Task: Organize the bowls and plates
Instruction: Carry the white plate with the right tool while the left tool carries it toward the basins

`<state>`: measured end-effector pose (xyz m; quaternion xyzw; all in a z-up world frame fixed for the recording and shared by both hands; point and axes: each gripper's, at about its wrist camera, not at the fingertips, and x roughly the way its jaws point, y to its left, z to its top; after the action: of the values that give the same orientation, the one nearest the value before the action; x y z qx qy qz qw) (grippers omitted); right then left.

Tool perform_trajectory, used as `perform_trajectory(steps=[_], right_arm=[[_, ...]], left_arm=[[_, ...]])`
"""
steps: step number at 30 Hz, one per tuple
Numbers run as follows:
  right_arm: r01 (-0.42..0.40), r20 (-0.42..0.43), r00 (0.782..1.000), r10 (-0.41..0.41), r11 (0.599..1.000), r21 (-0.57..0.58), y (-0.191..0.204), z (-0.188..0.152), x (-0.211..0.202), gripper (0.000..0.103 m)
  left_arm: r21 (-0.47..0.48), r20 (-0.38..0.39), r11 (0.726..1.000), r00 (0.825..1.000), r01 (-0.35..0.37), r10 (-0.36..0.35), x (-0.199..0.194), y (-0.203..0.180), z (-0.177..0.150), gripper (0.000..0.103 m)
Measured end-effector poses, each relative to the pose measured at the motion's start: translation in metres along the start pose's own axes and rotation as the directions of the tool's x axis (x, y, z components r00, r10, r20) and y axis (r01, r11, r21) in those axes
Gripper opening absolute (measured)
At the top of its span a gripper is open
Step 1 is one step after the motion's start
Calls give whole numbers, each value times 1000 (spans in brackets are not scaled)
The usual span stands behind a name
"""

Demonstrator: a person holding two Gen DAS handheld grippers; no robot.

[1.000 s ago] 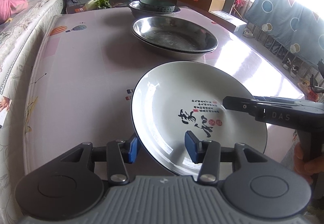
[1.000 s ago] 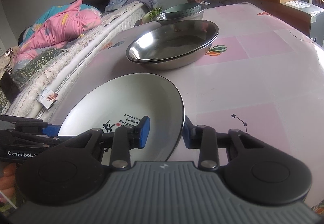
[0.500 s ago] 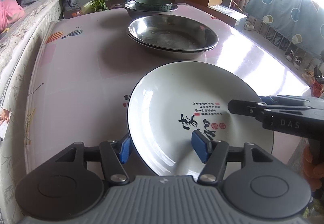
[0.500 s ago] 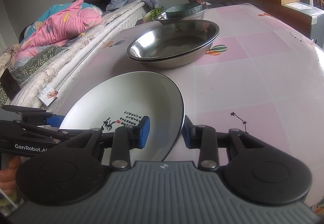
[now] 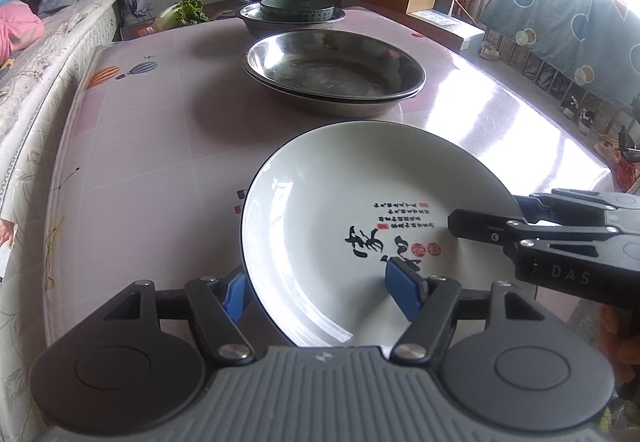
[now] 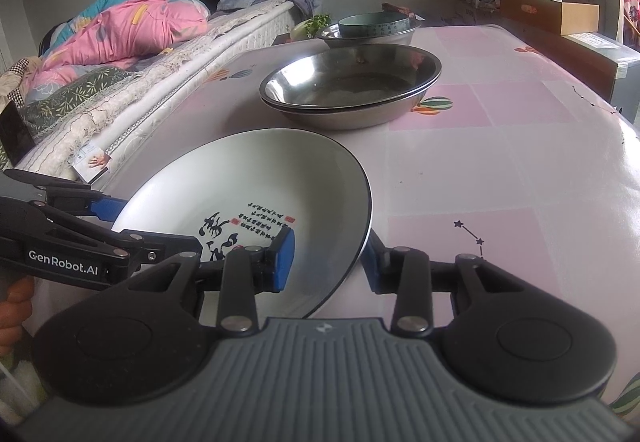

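Two claws meet on one white plate (image 5: 352, 238) at the bottom of both frames. In the left wrist view the left claw (image 5: 320, 290) straddles the plate's near rim: one blue pad (image 5: 404, 292) lies over the inside face by the black calligraphy, the other sits under the rim at lower left, and the gap between them looks wider than the rim, so whether they press on it I cannot tell. From the right edge of that frame the right claw (image 5: 480, 228) reaches in over the plate's rim. The right wrist view shows that claw (image 6: 328, 262) with one blue pad (image 6: 285, 260) on the inner face and the other behind the outer edge — the rim runs between them, though the plate hides whether they pinch it. The plate (image 6: 256, 210) sits low over the pink tabletop (image 5: 140, 146); contact cannot be judged.

Further up the middle of each frame, just beyond the plate, two nested steel basins (image 5: 334, 72) rest on the tabletop. Behind them, near the top centre, a teal bowl (image 5: 297, 9) sits inside another steel basin (image 5: 256, 20). A bed (image 6: 120, 54) with pink bedding fills the upper left of the right wrist view.
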<state>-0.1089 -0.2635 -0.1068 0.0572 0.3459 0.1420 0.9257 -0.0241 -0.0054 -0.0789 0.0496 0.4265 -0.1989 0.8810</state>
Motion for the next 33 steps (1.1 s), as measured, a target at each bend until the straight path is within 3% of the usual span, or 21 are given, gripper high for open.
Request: perform_trajectory(steps=[14,24,29,33], right_arm=[[6,0,1000,-6,1000,-6,-1,2,-2,36],[-9,0,1000,9,1000,-1,-2,-1,-3,36],[-5,4,1000,5,1000,-28,4,-2,-2,45],[-5,9,1000,5,1000,-29,4,-2,-1,45]], left_arm=[[1,-11,1000,1000,0,0,-2,-5,-3,73],[14,-16,1000,1000,4,-3,4,-7,0,81],[16,-13,1000,1000,0,1,6,-8,1,83],[18,-11,1000,1000,-4,4,7,-9,1,85]])
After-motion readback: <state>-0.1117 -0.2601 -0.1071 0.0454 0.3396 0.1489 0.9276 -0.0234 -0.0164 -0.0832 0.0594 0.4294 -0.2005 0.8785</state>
